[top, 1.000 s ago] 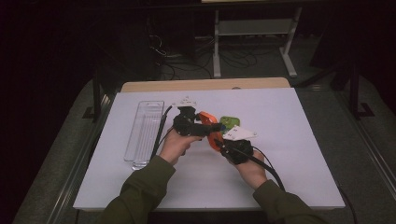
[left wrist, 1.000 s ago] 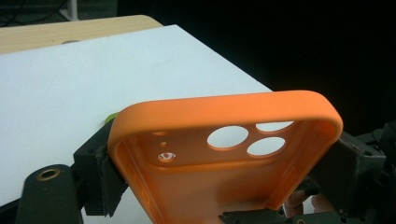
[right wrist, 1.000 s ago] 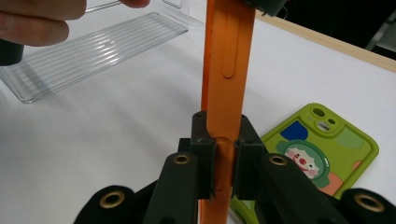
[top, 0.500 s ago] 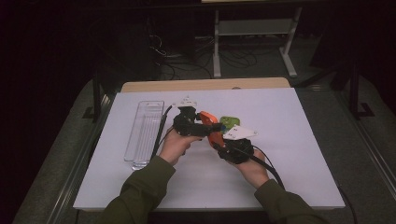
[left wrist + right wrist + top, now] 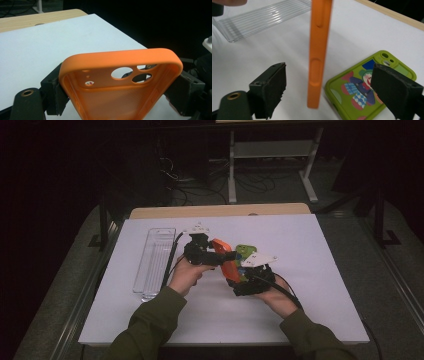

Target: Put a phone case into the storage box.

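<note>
An orange phone case (image 5: pixel 120 82) stands on edge above the table, and my left gripper (image 5: pixel 120 100) is shut on its two long sides. In the high view the left gripper (image 5: pixel 220 256) holds the orange case (image 5: pixel 227 264) mid-table. My right gripper (image 5: pixel 334 92) is open, its jaws wide on either side of the case's edge (image 5: pixel 318 50) and not touching it. A green phone case with a clown picture (image 5: pixel 369 87) lies flat on the white table under the right gripper (image 5: pixel 236 272); its green top (image 5: pixel 245 251) peeks out.
A clear ribbed plastic tray (image 5: pixel 155 262) lies at the left of the white tabletop (image 5: pixel 310 250), and appears far off in the right gripper view (image 5: pixel 262 20). A wooden strip (image 5: pixel 220 211) borders the far edge. Cables trail from both grippers.
The right gripper has shifted slightly left and turned by the orange case. The left gripper keeps the case in almost the same place.
</note>
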Demonstrator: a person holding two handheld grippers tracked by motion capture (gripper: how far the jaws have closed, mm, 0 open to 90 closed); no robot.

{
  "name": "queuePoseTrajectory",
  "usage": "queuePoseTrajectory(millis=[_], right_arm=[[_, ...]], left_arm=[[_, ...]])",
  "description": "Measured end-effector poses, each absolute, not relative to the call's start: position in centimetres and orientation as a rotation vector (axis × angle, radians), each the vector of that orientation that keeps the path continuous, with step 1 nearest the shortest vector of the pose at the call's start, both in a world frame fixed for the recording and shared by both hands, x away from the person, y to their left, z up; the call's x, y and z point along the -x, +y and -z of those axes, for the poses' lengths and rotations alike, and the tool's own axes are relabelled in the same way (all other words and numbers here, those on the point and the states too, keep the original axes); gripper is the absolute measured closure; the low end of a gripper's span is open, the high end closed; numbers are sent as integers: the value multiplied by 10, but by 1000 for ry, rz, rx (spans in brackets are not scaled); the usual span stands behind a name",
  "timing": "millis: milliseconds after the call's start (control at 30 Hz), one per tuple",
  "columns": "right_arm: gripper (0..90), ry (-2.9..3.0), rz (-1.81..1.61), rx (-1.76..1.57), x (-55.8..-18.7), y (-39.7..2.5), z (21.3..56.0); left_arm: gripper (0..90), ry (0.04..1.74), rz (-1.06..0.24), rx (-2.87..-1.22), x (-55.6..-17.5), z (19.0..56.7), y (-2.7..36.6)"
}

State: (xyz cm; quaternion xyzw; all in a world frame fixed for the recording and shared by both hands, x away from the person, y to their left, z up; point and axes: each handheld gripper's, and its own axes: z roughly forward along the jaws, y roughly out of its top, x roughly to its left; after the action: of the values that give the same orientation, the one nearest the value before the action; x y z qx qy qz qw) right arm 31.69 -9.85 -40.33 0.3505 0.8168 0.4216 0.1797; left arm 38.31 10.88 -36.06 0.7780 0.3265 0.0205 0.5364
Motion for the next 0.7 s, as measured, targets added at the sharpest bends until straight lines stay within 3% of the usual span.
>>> queuePoseTrajectory(millis=[300, 700], right_arm=[[11, 2324, -1185, -999, -317, -121, 404], [8, 2301, -1171, -998, -309, -145, 410]], left_arm=[[166, 776, -70, -1860, -384, 357, 115], [166, 766, -92, -1868, -384, 352, 121]])
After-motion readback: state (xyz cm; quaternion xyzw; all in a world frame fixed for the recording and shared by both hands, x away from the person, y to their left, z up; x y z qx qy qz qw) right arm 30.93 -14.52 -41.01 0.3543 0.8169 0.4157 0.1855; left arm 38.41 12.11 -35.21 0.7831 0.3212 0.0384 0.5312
